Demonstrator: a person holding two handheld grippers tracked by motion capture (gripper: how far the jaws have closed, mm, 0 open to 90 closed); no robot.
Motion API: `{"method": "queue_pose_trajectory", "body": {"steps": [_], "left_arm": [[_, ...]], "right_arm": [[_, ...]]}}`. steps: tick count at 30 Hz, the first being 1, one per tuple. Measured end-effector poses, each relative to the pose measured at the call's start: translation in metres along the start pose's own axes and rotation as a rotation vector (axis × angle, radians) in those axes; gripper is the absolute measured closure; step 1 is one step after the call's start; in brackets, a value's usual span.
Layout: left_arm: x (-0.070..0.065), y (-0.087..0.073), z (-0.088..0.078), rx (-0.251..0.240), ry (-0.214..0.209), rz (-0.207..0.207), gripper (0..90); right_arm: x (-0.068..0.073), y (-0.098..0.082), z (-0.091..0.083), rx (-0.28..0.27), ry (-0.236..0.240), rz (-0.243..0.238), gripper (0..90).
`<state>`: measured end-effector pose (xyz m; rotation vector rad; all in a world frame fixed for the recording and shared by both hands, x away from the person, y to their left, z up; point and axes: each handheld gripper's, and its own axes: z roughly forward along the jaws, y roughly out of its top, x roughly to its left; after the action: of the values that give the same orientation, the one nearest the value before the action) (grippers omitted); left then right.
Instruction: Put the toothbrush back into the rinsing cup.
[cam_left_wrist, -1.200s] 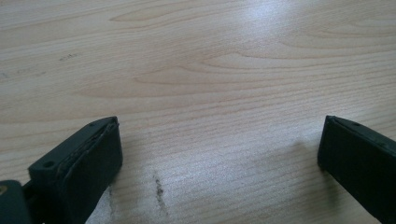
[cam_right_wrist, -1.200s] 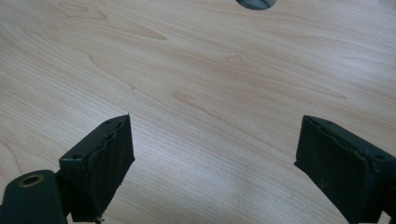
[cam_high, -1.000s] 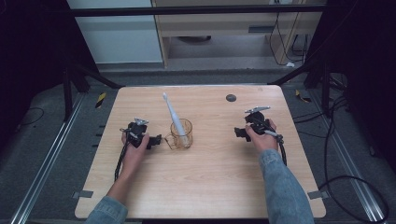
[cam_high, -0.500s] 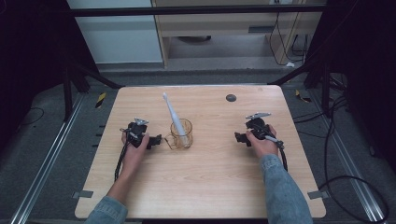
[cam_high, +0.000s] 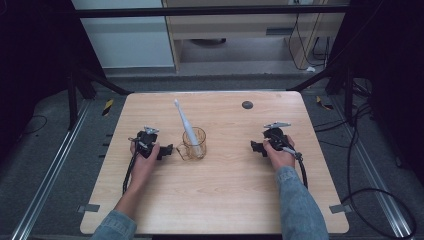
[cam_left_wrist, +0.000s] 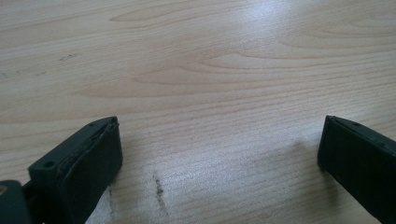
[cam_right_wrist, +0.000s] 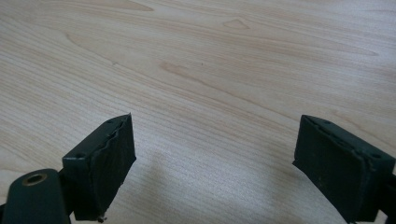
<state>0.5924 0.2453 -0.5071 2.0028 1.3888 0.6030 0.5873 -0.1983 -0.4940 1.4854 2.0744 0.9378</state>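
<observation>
A clear amber glass mug (cam_high: 195, 144) stands left of the middle of the wooden table (cam_high: 225, 195). A pale toothbrush (cam_high: 182, 116) stands in it and leans up and to the left. My left gripper (cam_high: 167, 150) lies low on the table just left of the mug's handle and points at it. In the left gripper view its jaws (cam_left_wrist: 219, 158) stand wide apart over bare wood. My right gripper (cam_high: 255, 146) is well to the right of the mug and points left. It is open (cam_right_wrist: 215, 154), with nothing between its jaws.
A small dark round disc (cam_high: 247, 104) lies near the table's far edge. Cables trail from both grippers toward the near edge. Dark frame legs and floor rails flank the table.
The right gripper has sunk a little toward the tabletop. The left gripper, the mug and the toothbrush have stayed put.
</observation>
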Motion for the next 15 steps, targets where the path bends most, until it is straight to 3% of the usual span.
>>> {"method": "queue_pose_trajectory", "body": {"steps": [15], "left_arm": [[0.000, 0.000, 0.000, -0.001, -0.001, 0.000, 0.0]], "right_arm": [[0.002, -0.004, 0.014, -0.012, -0.012, 0.034, 10.1]]}}
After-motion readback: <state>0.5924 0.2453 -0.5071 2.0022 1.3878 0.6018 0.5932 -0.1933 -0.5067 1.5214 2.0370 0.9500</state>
